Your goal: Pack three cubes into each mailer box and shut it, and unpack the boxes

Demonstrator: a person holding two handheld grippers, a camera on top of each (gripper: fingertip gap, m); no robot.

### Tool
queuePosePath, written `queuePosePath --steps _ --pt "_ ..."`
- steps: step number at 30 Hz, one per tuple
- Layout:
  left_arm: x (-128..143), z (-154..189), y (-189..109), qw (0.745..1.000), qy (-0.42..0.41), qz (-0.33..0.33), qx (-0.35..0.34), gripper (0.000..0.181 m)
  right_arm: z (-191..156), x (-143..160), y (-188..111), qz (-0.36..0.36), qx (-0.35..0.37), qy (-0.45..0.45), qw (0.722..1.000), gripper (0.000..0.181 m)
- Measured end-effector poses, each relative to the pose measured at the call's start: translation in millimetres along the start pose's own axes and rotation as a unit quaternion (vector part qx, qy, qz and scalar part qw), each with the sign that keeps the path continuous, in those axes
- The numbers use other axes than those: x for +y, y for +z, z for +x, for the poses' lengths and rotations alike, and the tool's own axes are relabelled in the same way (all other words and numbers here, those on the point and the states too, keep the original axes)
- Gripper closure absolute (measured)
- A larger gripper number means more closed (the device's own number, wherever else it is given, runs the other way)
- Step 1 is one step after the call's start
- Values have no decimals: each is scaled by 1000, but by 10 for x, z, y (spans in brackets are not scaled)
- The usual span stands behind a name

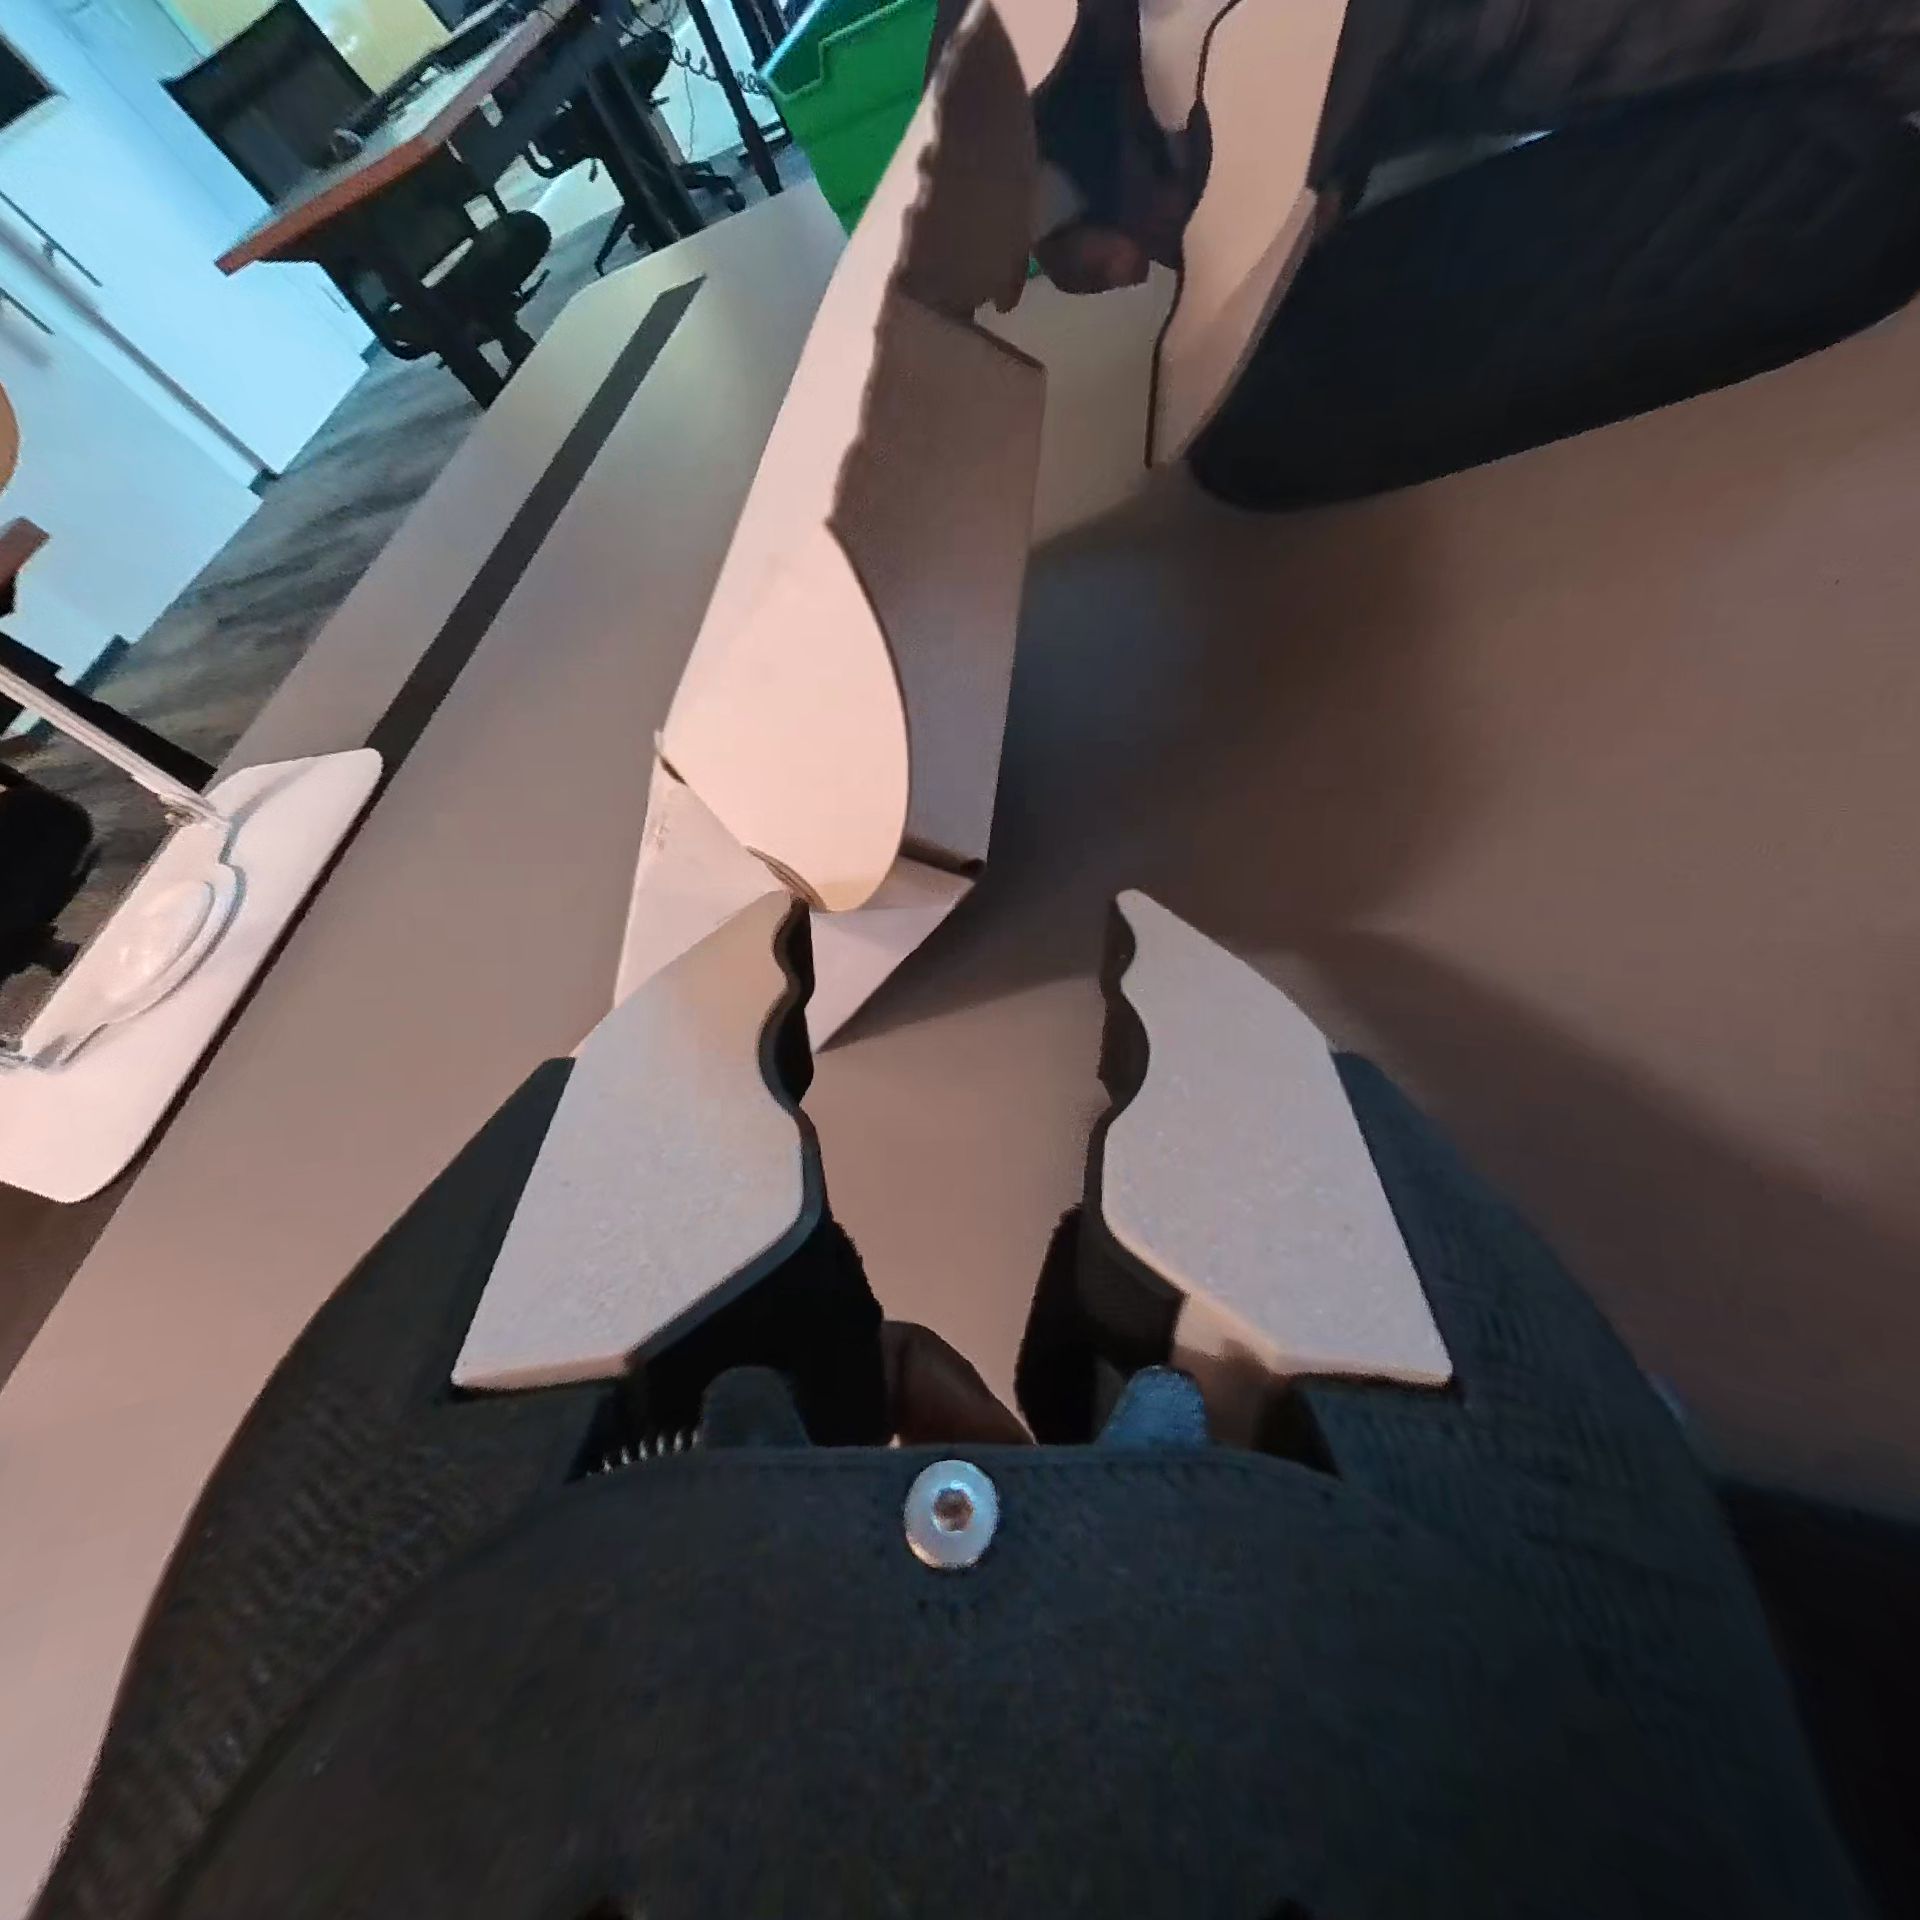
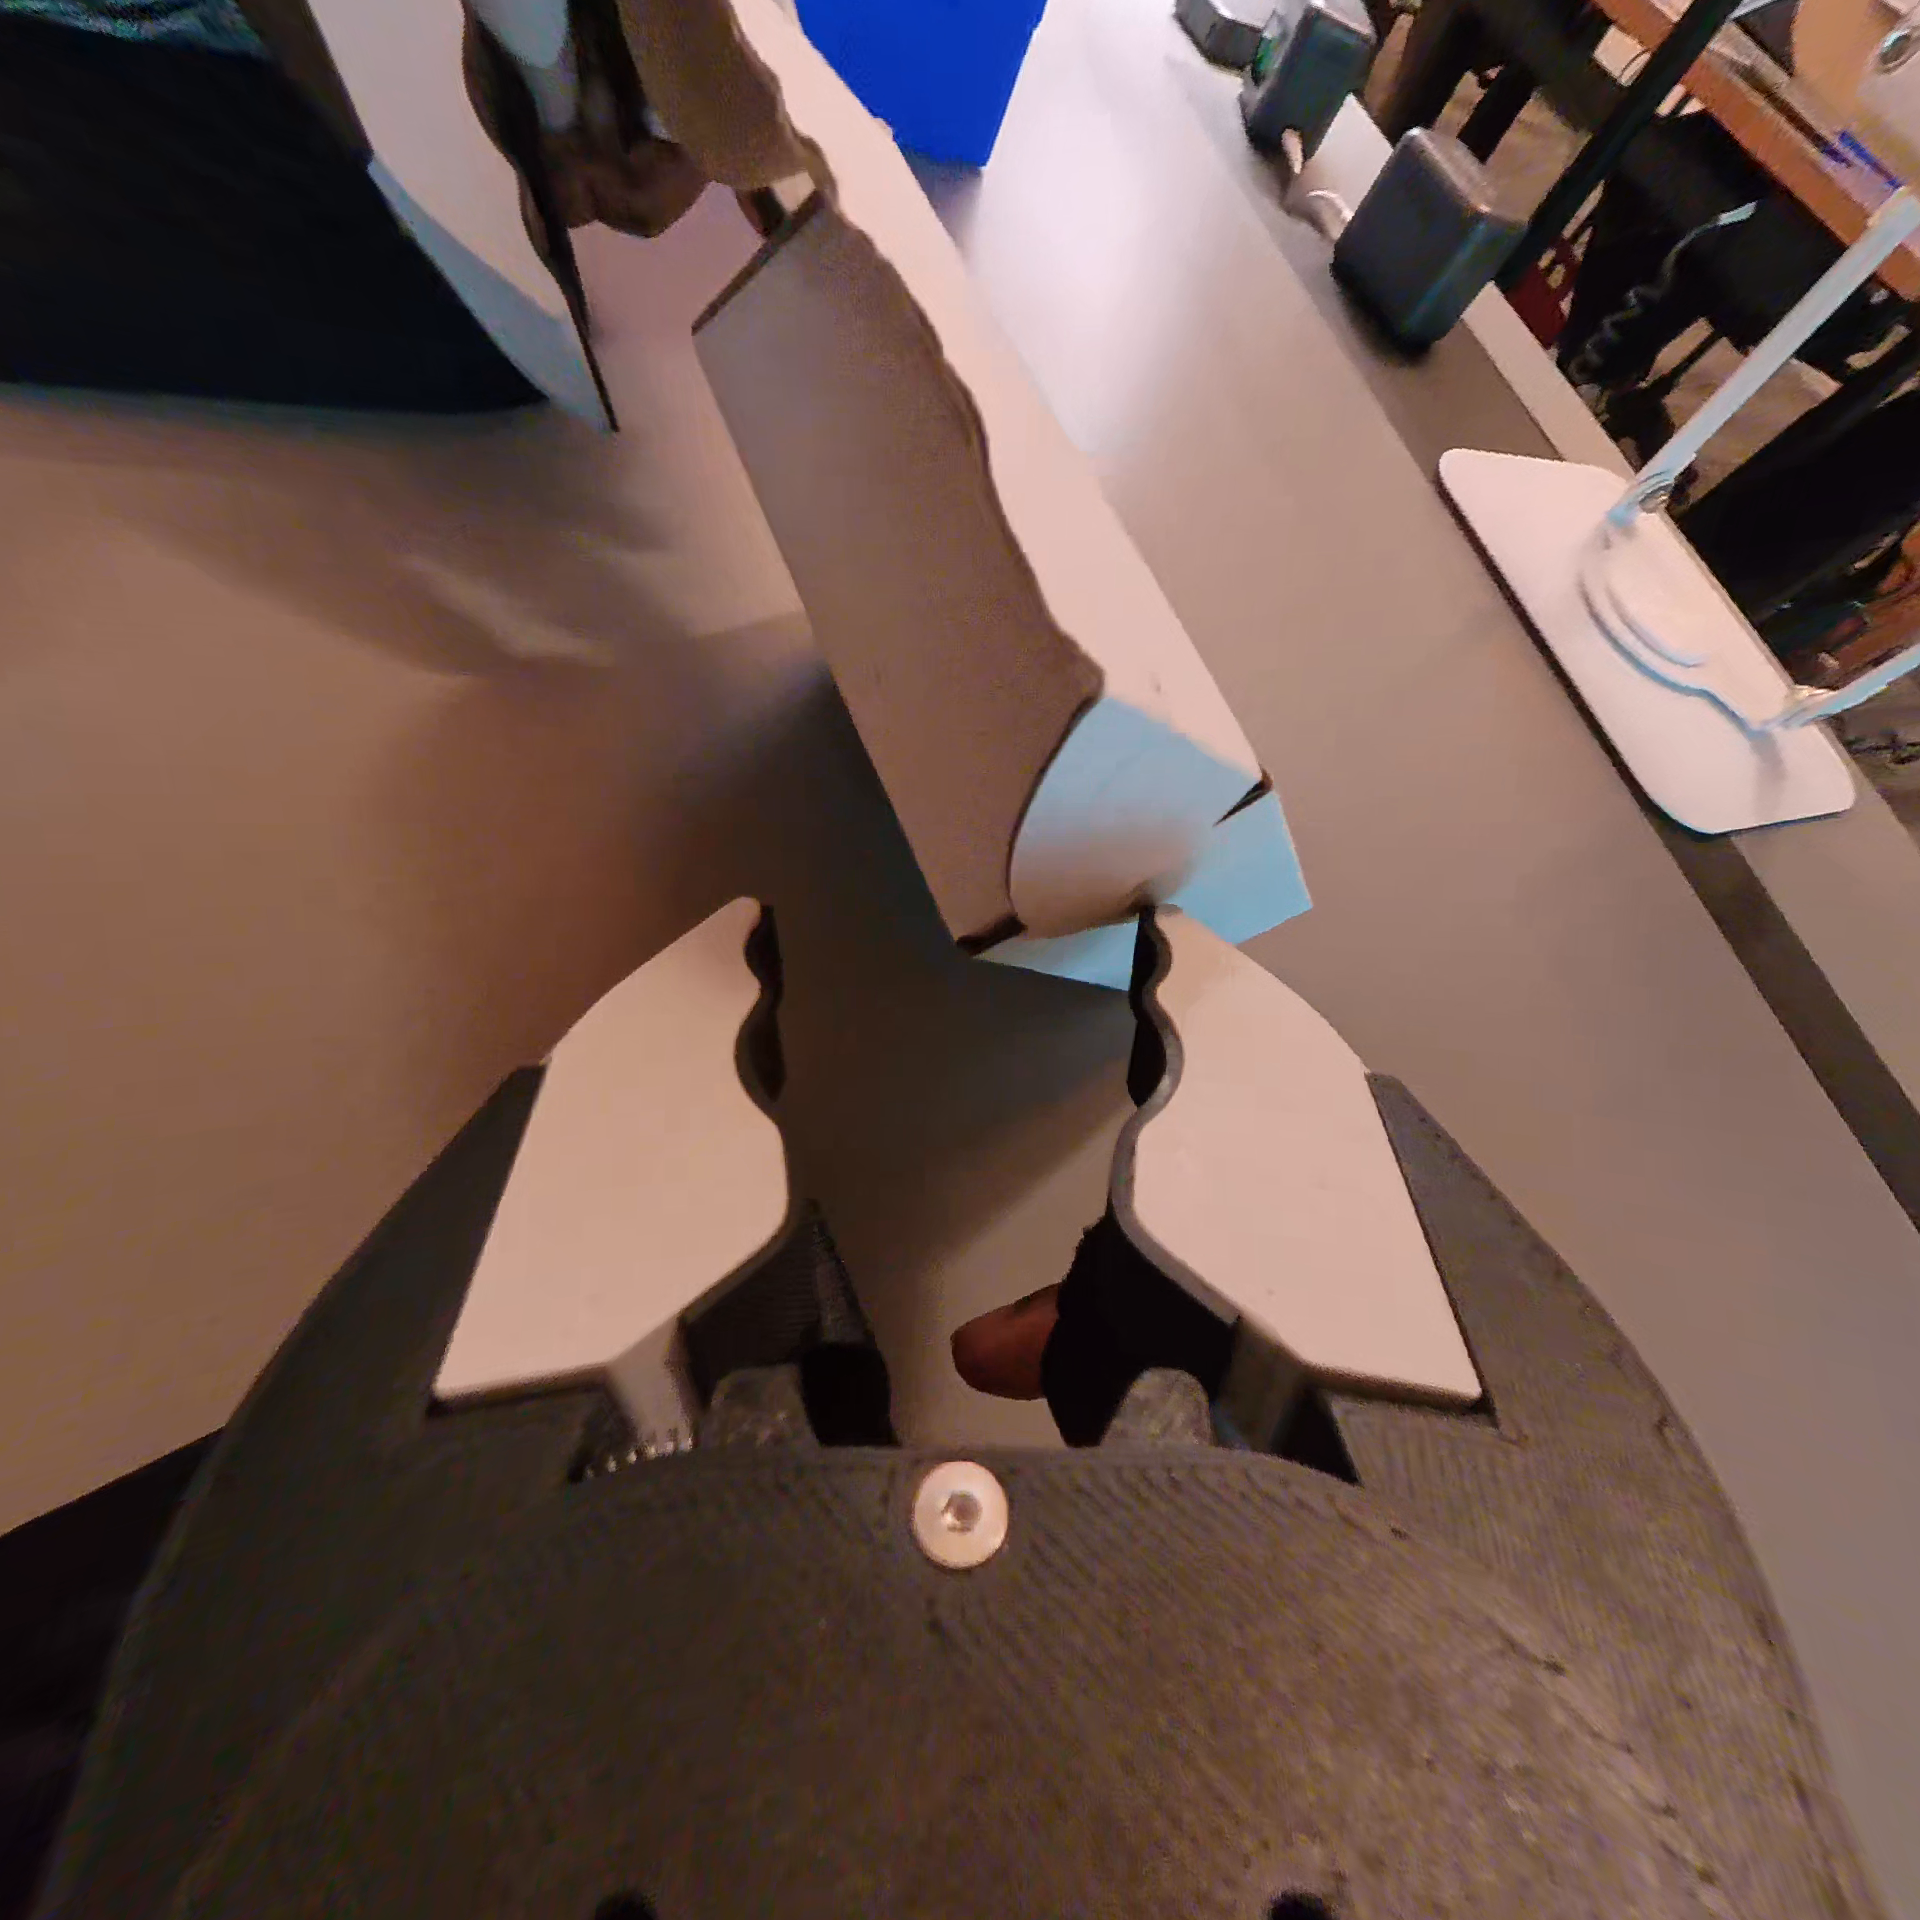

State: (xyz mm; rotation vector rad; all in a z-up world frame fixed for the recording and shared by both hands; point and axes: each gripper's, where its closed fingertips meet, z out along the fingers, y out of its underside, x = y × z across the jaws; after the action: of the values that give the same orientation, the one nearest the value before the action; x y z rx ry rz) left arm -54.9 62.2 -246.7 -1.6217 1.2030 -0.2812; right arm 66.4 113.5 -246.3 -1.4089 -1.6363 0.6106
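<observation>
A cardboard mailer box (image 1: 1455, 779) fills both views, and its broad panel lies under both grippers. Its long front flap (image 1: 883, 520) stands up along the edge; it also shows in the right wrist view (image 2: 883, 499). My left gripper (image 1: 956, 904) is open and empty, with its left fingertip (image 1: 784, 920) at the flap's rounded end tab. My right gripper (image 2: 951, 914) is open and empty at the flap's opposite end, with its right fingertip (image 2: 1158, 935) against the end tab (image 2: 1122, 810). A blue cube (image 2: 925, 73) sits beyond the box. The box's inside is hidden.
A white lamp base (image 1: 187, 935) stands on the table left of the box, and another lamp base (image 2: 1642, 644) stands to the right. Dark grey devices (image 2: 1423, 239) sit along the table's far edge. A green container (image 1: 852, 104) stands behind the flap. Desks and chairs stand beyond. Across from one pair of fingers to the other is roughly 15 centimeters. The blue cube (image 2: 925, 73) is closer to my left gripper, around 25 centimeters from its tips; the right tips are 40 centimeters off.
</observation>
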Motion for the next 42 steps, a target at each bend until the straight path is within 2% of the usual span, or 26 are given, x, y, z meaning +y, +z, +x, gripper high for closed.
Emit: queuePosePath --steps 5,8,17,20,22,25,27,34,42 --pt "-84 -119 -55 999 -14 17 -39 148 71 -90 -69 26 23 9 999 138" --pt "-120 -161 -93 998 -30 27 -48 152 58 -125 -96 32 22 10 999 152" --pt "-47 -129 -86 998 -42 27 -49 150 38 -105 -61 44 31 4 999 150" --pt "-57 -209 -124 995 -56 25 -78 117 56 -156 -90 65 50 -6 997 127" --pt "-130 -297 -182 991 -46 45 -120 105 106 -252 -144 95 78 -22 992 119" --pt "-292 -333 -247 982 20 73 -173 106 118 -378 -197 125 117 -75 982 122" --pt "-353 -263 -218 982 50 75 -168 111 102 -399 -187 124 129 -97 979 125" --pt "-459 -243 -145 985 39 78 -151 114 132 -443 -192 127 139 -98 977 133" --pt "-343 -206 -109 983 76 47 -161 116 132 -351 -139 94 144 -116 978 137"
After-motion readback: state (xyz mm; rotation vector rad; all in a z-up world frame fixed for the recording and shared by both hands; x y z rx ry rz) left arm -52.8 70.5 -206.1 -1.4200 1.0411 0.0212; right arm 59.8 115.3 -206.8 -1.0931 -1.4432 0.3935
